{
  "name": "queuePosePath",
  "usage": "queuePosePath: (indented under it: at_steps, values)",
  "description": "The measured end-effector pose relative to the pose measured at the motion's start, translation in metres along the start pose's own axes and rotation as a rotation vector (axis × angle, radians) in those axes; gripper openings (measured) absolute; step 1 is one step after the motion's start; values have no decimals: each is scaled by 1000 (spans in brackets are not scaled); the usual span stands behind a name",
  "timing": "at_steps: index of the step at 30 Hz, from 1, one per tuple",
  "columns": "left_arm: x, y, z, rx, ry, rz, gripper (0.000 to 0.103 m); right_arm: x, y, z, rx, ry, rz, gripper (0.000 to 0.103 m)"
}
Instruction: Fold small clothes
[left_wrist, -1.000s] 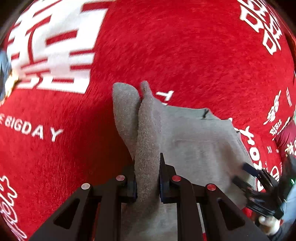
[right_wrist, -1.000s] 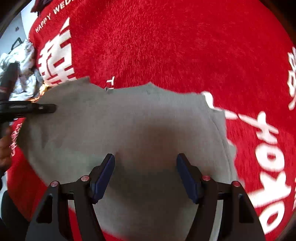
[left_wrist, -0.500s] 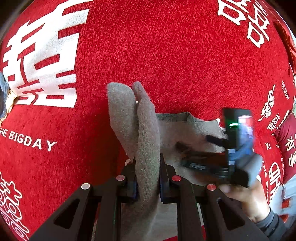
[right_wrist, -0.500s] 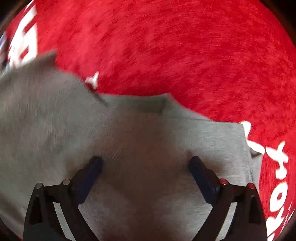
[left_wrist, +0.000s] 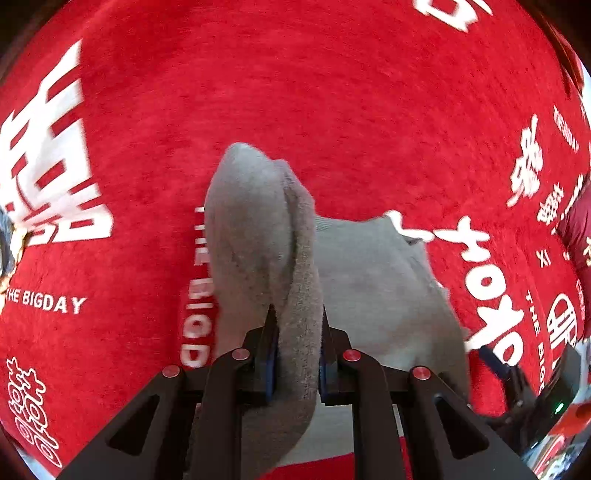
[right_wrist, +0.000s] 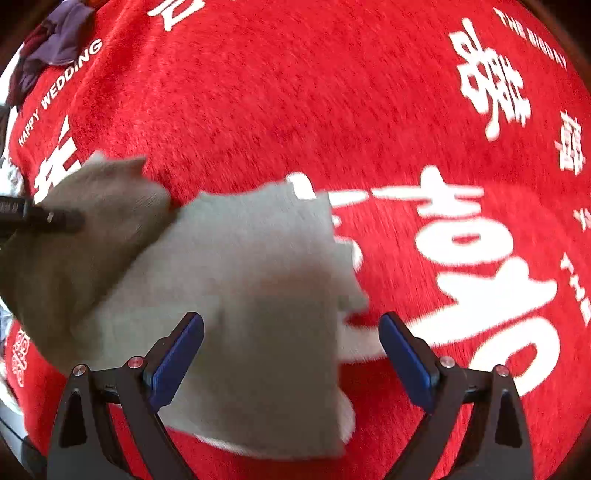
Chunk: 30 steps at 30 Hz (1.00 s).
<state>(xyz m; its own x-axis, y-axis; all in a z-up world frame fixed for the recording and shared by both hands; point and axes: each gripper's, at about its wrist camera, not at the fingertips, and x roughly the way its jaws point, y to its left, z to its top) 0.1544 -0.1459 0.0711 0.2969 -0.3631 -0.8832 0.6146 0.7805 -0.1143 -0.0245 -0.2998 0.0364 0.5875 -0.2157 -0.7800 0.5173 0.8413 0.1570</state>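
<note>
A small grey knitted garment (right_wrist: 236, 280) lies partly folded on the red cloth. My left gripper (left_wrist: 295, 325) is shut on a raised fold of the grey garment (left_wrist: 258, 229), which stands up between its blue pads. Seen from the right wrist, the left gripper's black finger (right_wrist: 55, 219) presses the lifted flap at the left edge. My right gripper (right_wrist: 291, 332) hangs open and wide above the garment's near part, its pads clear of the fabric. That right gripper also shows at the lower right of the left wrist view (left_wrist: 517, 376).
A red plush cloth (right_wrist: 295, 92) with white lettering covers the whole surface. A heap of dark and purple clothes (right_wrist: 48, 48) lies at the far left corner. A dark red sleeve (left_wrist: 578, 229) shows at the right edge.
My left gripper has carried its fold of the garment sideways and a little up. My right gripper has opened wider and pulled away to the right, off the middle of the garment.
</note>
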Motion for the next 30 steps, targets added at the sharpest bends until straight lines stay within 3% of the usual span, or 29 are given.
queuePosePath:
  at_steps: [6,11,13,14,15,17,22,24,26,27,30]
  values:
    - [29,-87,-2,101,73,32,17,-5,-25,-16,37,-16,35,97]
    - [83,-121,-3,73,172,91,17,3,-34,-24,48,-6,73,97]
    - [94,-126,-9,73,193,105,21,2,-36,-26,55,-14,97,97]
    - [94,-127,-10,73,193,98,32,-1,-37,-25,51,-20,115,97]
    - [89,-129,-9,77,196,55,55,-2,-38,-26,45,-26,125,97]
    - [79,-129,-6,65,208,-28,79,-4,-40,-26,46,-35,149,97]
    - [24,-124,4,56,192,-212,79,-13,-51,-23,90,-54,211,97]
    - [1,-115,5,69,154,-242,79,-23,-55,-20,117,-80,266,97]
    - [-15,-100,4,84,99,-194,84,-27,-58,-17,175,-82,393,97]
    - [-21,-86,-1,88,65,-115,96,-26,-58,-16,191,-76,439,97]
    - [-19,-53,-12,87,0,41,98,-21,-42,-14,202,-43,561,97]
